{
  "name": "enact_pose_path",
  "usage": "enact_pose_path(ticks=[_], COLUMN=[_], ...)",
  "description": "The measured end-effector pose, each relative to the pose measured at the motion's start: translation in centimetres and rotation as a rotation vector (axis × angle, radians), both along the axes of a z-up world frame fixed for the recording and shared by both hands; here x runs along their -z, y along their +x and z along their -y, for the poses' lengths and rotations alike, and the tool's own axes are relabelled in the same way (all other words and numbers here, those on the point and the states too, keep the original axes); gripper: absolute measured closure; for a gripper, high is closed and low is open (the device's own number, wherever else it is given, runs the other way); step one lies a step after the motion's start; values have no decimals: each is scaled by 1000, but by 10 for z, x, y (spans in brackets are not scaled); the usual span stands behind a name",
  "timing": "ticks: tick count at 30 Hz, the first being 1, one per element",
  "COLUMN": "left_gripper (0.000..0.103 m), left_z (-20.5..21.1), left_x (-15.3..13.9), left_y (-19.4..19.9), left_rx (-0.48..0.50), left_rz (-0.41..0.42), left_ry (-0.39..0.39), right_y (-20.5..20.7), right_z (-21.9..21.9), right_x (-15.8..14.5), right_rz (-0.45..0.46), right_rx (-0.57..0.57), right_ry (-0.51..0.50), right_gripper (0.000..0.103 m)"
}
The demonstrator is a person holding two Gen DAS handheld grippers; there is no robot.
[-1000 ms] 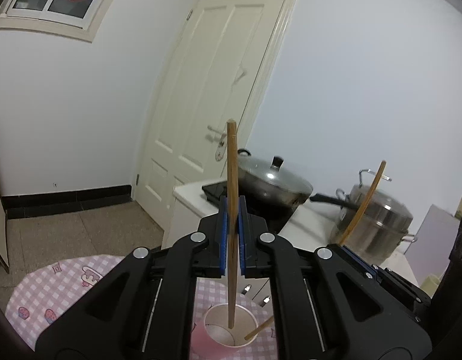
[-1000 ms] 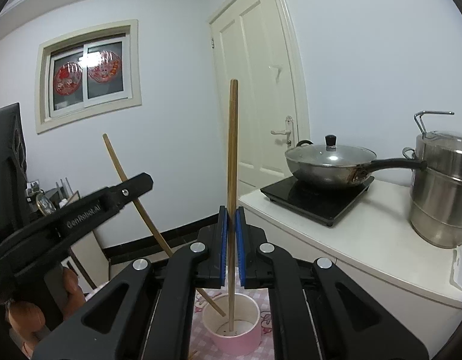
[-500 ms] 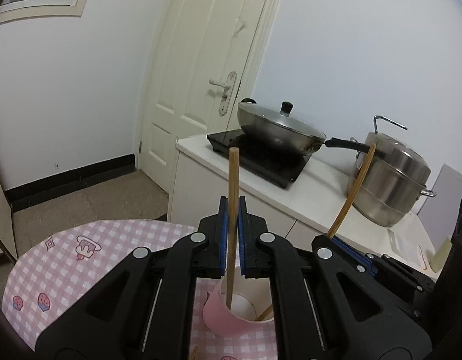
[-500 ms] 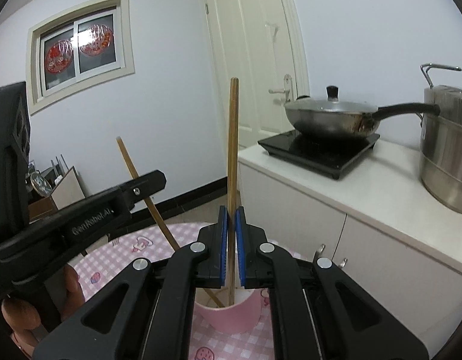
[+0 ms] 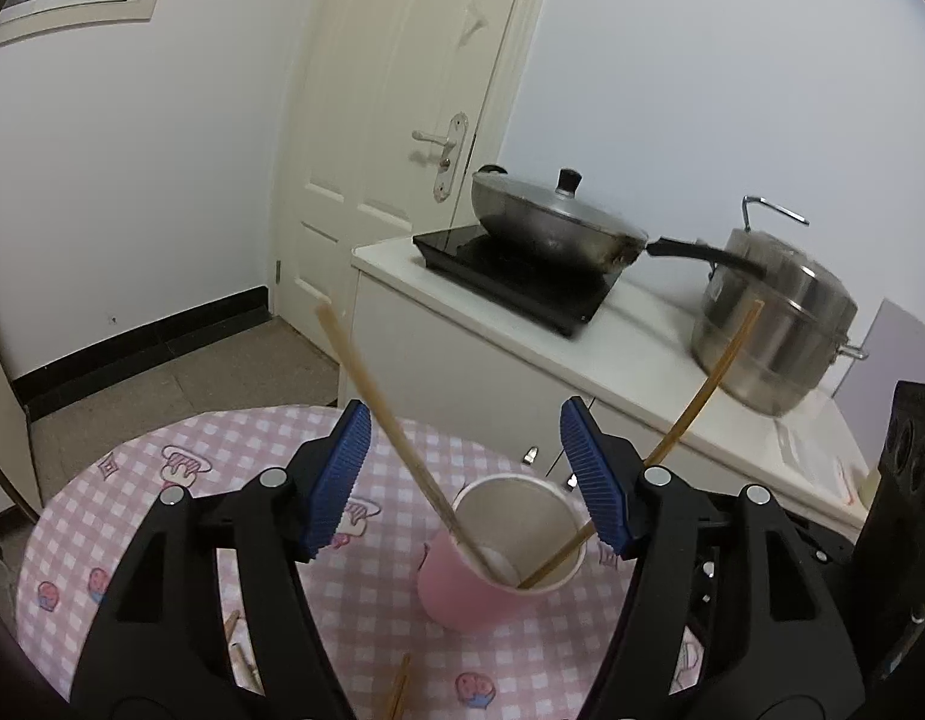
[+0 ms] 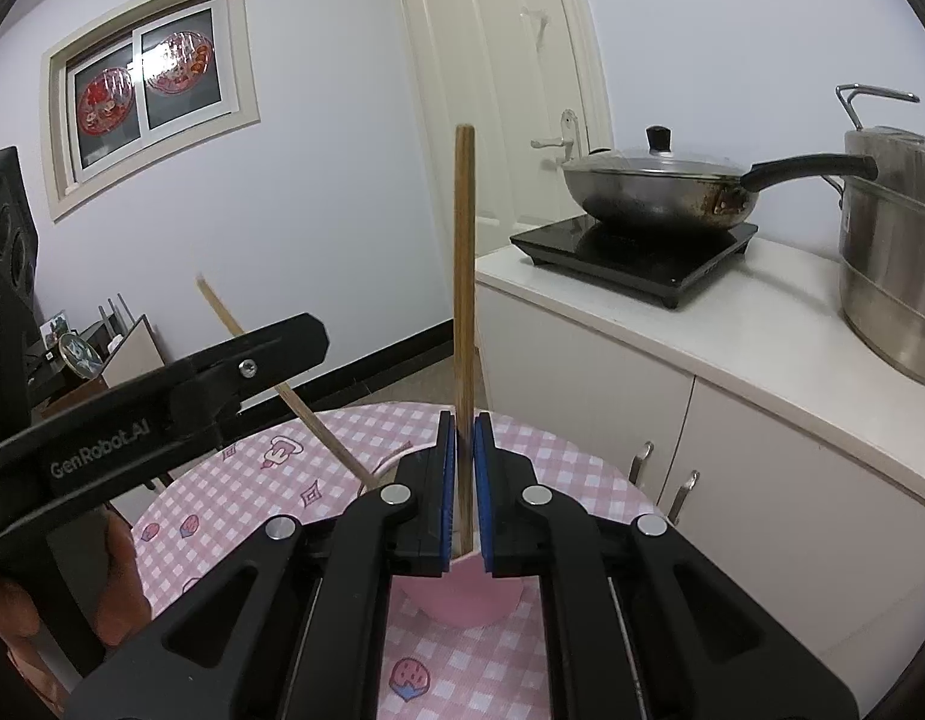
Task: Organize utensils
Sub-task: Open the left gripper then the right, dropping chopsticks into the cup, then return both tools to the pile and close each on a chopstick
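The left gripper [image 5: 465, 474] fingers have just sprung wide, dropping their chopstick [image 5: 396, 432] into the pink cup [image 5: 498, 558] at lower centre; the right gripper [image 6: 461, 492] fingers clamp another chopstick [image 6: 463, 300], not yet released.

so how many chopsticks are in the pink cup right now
2. The leaning chopstick rests free against the left rim of the pink cup. The upright chopstick has its tip inside, clamped in the right gripper jaws. The cup's inside shows no others.
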State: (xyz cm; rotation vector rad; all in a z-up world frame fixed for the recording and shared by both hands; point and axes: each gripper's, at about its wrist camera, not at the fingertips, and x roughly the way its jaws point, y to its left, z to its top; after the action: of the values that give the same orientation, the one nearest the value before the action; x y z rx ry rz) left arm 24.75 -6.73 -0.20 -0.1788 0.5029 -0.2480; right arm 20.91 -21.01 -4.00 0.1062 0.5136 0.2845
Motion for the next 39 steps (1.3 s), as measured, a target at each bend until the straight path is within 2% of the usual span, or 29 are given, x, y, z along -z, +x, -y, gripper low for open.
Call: enact_pose_path(ticks=[2, 7, 10, 17, 21, 29, 34, 39], left_gripper=[37, 37, 37, 37, 37, 37, 37, 37], left_z=[-3, -10, -16, -38, -49, -85, -106, -125], left_x=[-1, -6, -9, -16, -15, 7, 30, 60], left_y=[-4, -17, -27, -59, -78, -98, -96, -92], left_rx=[-5, -1, 1, 3, 3, -13, -27, -42], left_rz=[-3, -11, -17, -34, -45, -157, -246, -332], left_ry=[7, 7, 5, 18, 54, 118, 108, 102], right_y=[-2, -12, -19, -41, -56, -79, -85, -81], right_z=[1, 0, -3, -2, -10, -36, -53, -73], right_x=[0, -2, -5, -12, -12, 1, 14, 37], right_rz=[-8, -22, -24, -25, -31, -80, -125, -214], right_rx=[2, 4, 9, 20, 2, -64, -102, -155], right_ry=[6, 9, 5, 19, 16, 18, 20, 58], right_gripper=[97, 80, 77, 75, 75, 75, 75, 75])
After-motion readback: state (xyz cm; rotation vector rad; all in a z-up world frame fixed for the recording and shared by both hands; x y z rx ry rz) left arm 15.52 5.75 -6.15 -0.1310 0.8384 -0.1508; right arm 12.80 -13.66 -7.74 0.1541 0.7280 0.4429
